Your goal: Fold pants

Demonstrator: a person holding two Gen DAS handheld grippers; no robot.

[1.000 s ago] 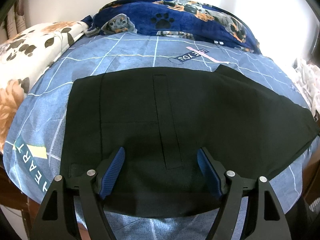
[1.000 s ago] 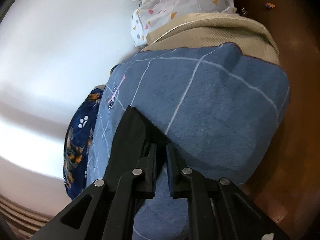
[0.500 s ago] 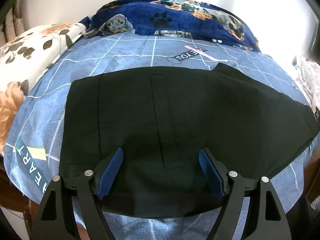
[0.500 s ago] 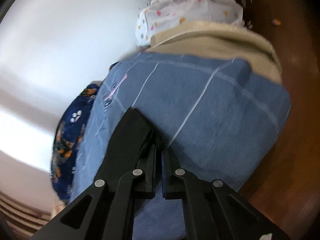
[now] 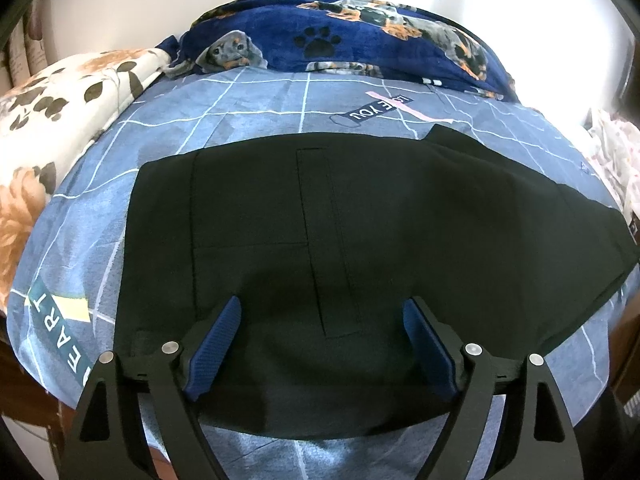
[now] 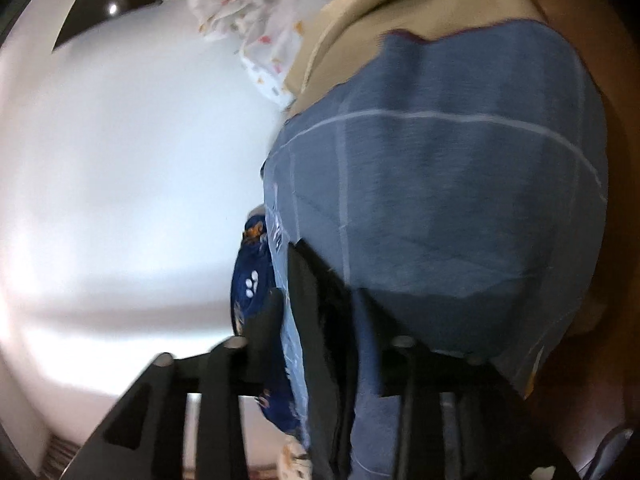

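Left wrist view: black pants (image 5: 360, 240) flat on bedsheet (image 5: 248, 112) beneath wide-spread left gripper (image 5: 320, 312) fingers (image 5: 218, 344), untouched.

The pants (image 5: 360, 248) are spread flat on the bed (image 5: 248, 120). A blanket (image 5: 360, 40) is piled beyond them at twelve o'clock, a pillow (image 5: 60, 112) at ten o'clock.

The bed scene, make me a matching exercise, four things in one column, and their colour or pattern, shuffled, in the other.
Things:
1. pants
2. bedsheet
3. blanket
4. quilt

Descriptions:
A. cream with brown flowers
B. plain black
C. navy with dogs and paw prints
D. blue with pale grid lines

Pairs: 1-B, 2-D, 3-C, 4-A
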